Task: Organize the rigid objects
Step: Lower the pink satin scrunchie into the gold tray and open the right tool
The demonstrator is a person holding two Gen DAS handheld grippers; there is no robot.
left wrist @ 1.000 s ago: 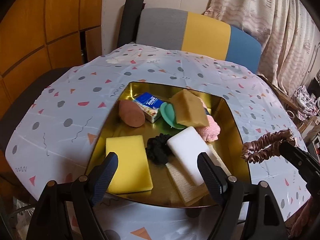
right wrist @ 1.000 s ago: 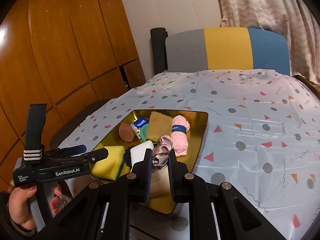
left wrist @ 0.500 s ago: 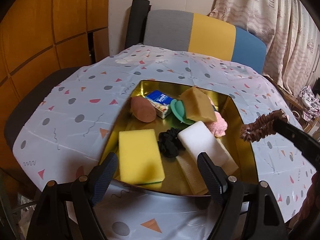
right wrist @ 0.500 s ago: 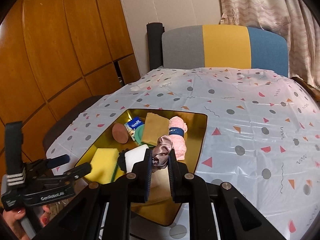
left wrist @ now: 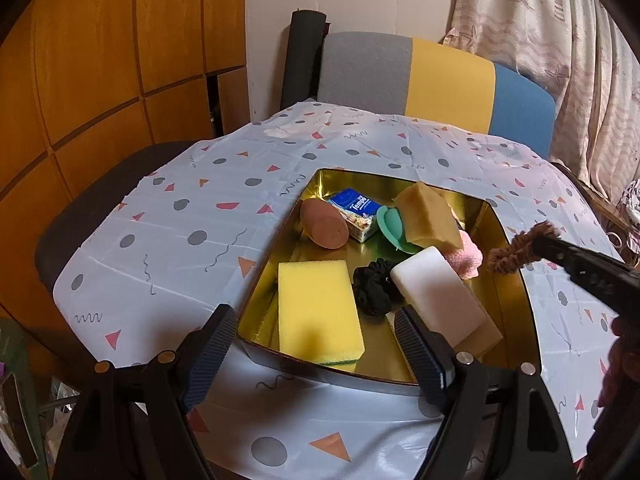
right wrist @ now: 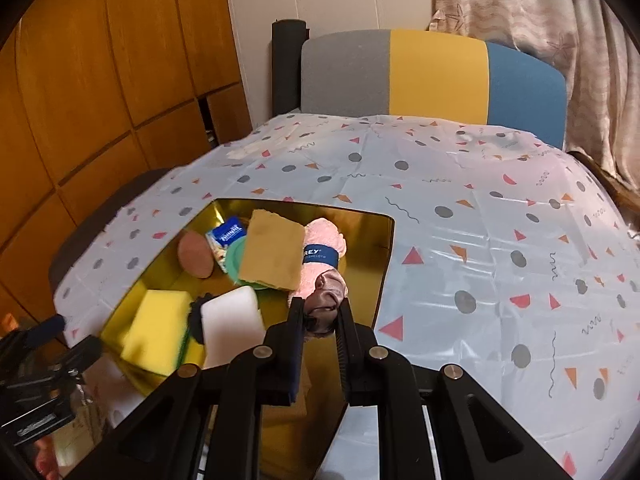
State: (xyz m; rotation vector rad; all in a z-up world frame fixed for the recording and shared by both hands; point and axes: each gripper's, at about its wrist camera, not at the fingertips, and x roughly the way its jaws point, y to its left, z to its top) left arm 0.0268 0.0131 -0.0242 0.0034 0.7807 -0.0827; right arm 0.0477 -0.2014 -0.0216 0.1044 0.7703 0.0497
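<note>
A gold tray on the patterned tablecloth holds a yellow sponge, a black scrunchie, a white foam block, a tan sponge, a pink rolled cloth, a tissue pack, a teal disc and a brown oval piece. My left gripper hangs open above the tray's near edge, over the yellow sponge. My right gripper is shut on a brown satin scrunchie, held above the tray's right side; the left wrist view shows that scrunchie too.
A chair with a grey, yellow and blue back stands behind the table. Wooden panels fill the left and a curtain hangs at the right. The tablecloth stretches wide to the right of the tray.
My right gripper, still holding the satin scrunchie, has come closer to the tray's right side and sunk a little. The left gripper has drifted so the tray sits more to the right in its view.
</note>
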